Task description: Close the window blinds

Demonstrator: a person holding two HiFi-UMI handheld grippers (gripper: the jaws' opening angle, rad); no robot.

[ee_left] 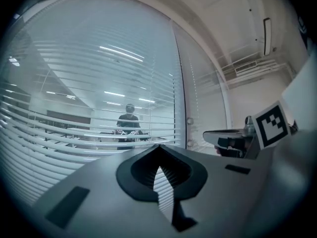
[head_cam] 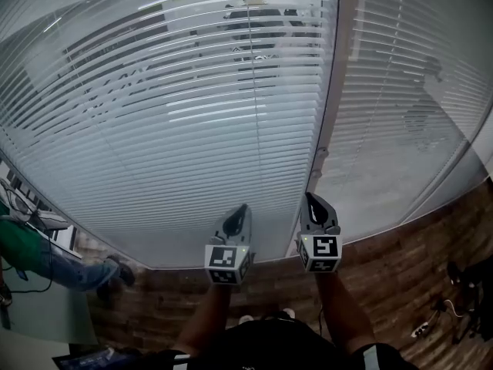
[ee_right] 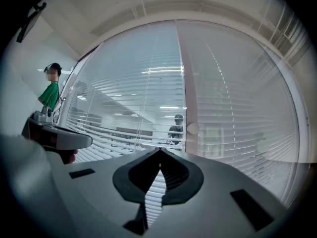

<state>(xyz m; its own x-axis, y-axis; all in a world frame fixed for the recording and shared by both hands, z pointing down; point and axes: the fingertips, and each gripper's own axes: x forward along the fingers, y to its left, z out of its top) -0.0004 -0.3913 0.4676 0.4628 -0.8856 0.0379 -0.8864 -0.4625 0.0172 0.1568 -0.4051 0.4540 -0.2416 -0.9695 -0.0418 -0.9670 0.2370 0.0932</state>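
Observation:
White slatted blinds point(head_cam: 177, 106) hang over a wide window, and a second set point(head_cam: 408, 91) covers the pane to the right. The slats are tilted partly apart, so reflections show between them. A pale frame post point(head_cam: 333, 114) divides the two panes and carries a small round knob point(ee_right: 192, 129). My left gripper point(head_cam: 240, 210) and right gripper point(head_cam: 311, 200) are side by side low in the head view, pointing at the blinds' lower part, short of them. Each gripper view shows its jaws meeting at the tips, left gripper point(ee_left: 159, 148), right gripper point(ee_right: 160, 150), with nothing between them.
A person in a green top point(head_cam: 21, 247) sits at the left by a desk, legs stretched toward the window. The brown patterned floor point(head_cam: 393, 272) runs under the window. A cable and power strip point(head_cam: 428, 327) lie at the lower right.

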